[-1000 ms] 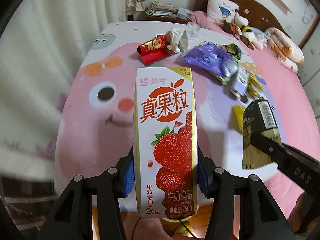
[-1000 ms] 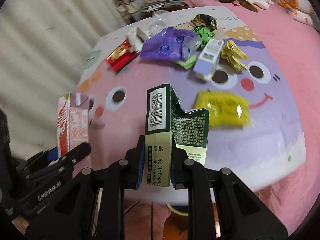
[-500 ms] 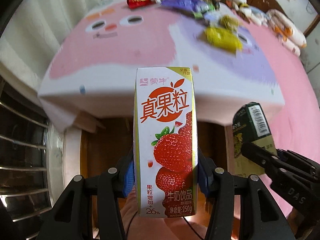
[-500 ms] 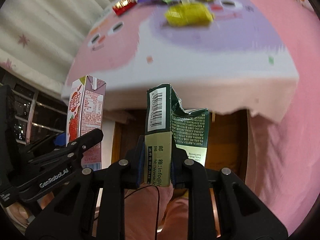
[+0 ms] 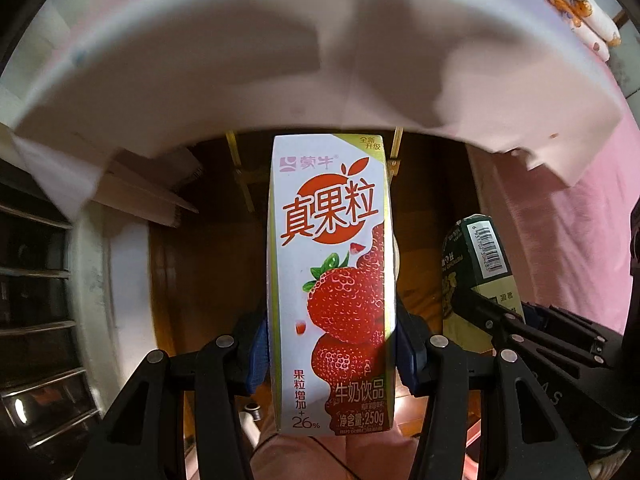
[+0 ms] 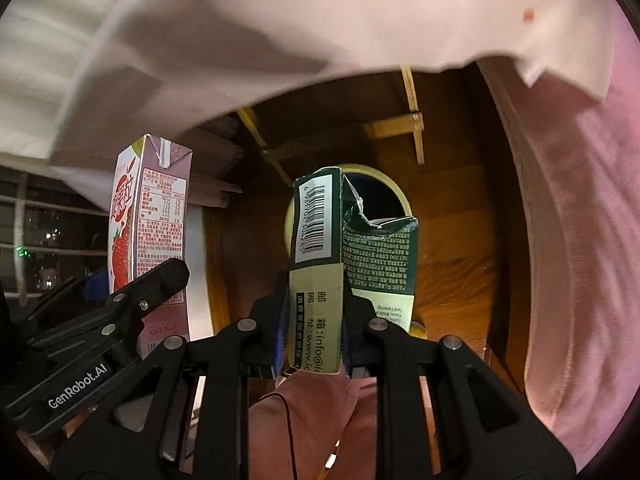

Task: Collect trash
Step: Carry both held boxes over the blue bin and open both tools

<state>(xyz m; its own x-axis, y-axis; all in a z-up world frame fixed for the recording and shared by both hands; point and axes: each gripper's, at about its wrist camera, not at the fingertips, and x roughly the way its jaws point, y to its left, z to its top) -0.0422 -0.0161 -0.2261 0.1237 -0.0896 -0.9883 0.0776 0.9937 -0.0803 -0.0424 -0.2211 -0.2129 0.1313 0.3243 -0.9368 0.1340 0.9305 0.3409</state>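
Note:
A white strawberry milk carton (image 5: 332,280) stands upright, and my left gripper (image 5: 330,344) is shut on its lower half. In the right wrist view the same milk carton (image 6: 154,232) shows at the left beside the left gripper (image 6: 132,300). A torn dark green and cream box (image 6: 332,264) is pinched flat, with my right gripper (image 6: 314,328) shut on it. The green box (image 5: 478,276) also appears at the right of the left wrist view. Behind the box in the right wrist view, a round bin (image 6: 390,190) with a pale rim and dark inside sits on the wooden floor.
The tablecloth's white and pink overhang (image 5: 280,60) hangs above both grippers. Pink bedding (image 6: 568,220) drapes down at the right. Wooden table struts (image 6: 412,124) cross under the table. A barred window (image 5: 32,300) is at the left. Pink-clad legs (image 6: 304,424) show below the grippers.
Both grippers have dropped from over the tabletop to below its edge, still holding the carton and the box. The litter on the table has left view and the bin has come into sight.

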